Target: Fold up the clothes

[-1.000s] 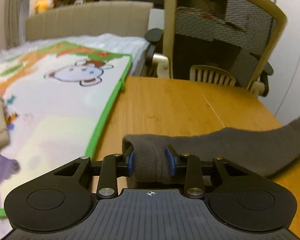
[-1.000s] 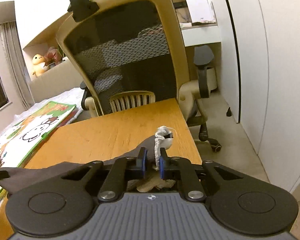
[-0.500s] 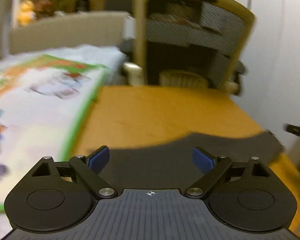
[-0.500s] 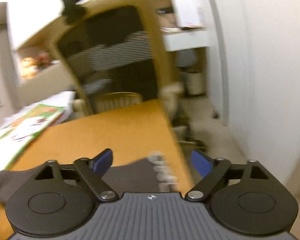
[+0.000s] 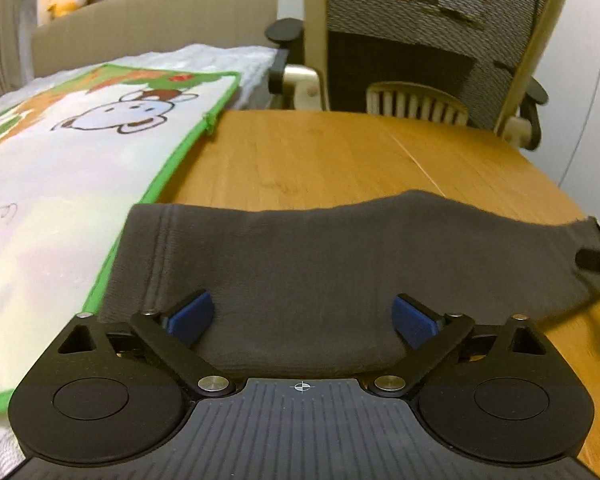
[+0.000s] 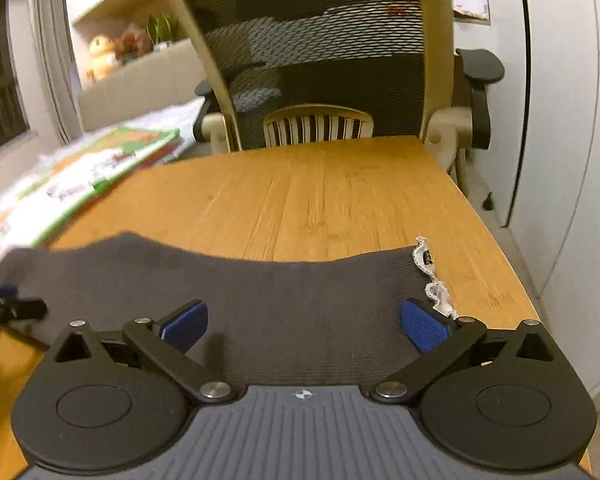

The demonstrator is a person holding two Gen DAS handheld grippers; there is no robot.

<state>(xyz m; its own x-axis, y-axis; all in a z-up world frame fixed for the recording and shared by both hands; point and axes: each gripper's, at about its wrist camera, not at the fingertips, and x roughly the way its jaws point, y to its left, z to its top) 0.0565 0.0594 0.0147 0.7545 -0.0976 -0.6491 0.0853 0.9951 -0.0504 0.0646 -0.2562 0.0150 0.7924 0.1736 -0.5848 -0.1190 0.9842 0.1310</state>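
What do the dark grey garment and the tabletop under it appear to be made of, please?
The dark grey garment looks like a soft matte knit, probably cotton: fine ribbed texture, stitched hem. The tabletop appears to be smooth, lightly glossy wood or bamboo laminate: fine straight grain and plank seams.

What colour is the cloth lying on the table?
Dark grey cloth, clearest in the left wrist view.

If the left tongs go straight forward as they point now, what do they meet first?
The left tongs are open over the grey cloth, so they would likely brush it first. Beyond it lie bare table and then the chair. Their height above the cloth is unclear.
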